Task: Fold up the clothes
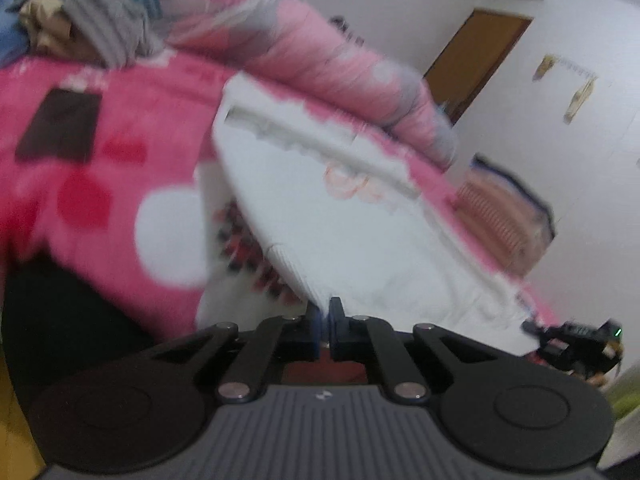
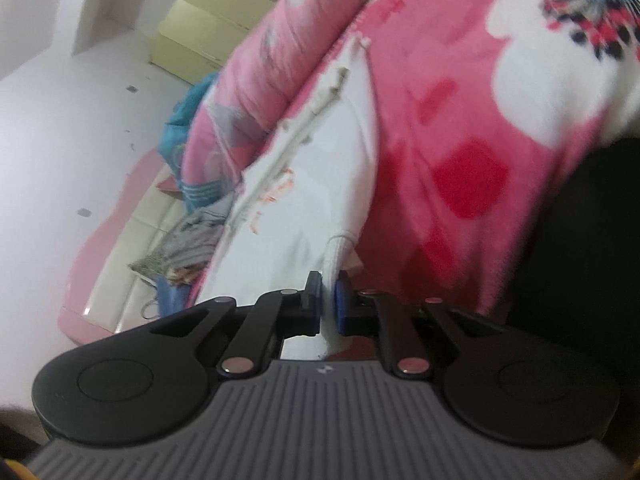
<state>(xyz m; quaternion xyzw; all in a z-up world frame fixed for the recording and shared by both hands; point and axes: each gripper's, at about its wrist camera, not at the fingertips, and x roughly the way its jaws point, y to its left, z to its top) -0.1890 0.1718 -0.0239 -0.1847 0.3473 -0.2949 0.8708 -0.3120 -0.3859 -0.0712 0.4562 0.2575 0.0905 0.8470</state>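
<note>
A white garment (image 1: 360, 216) with a faint red print lies spread on a pink patterned blanket (image 1: 100, 152). In the left wrist view my left gripper (image 1: 326, 312) is shut on the garment's near ribbed corner, its blue pads pinching the cloth. At the far right of that view the other gripper (image 1: 568, 340) shows small at the garment's opposite corner. In the right wrist view the same white garment (image 2: 316, 168) stretches away from my right gripper (image 2: 330, 288), which is shut on a ribbed white edge. Both views are blurred.
A rolled pink quilt (image 1: 328, 60) lies along the far side of the blanket. Grey striped clothes (image 1: 108, 28) are piled at one end, beside blue cloth (image 2: 188, 112). A brown door (image 1: 476, 60) and white walls stand behind. Something black (image 2: 580, 240) sits near the blanket's edge.
</note>
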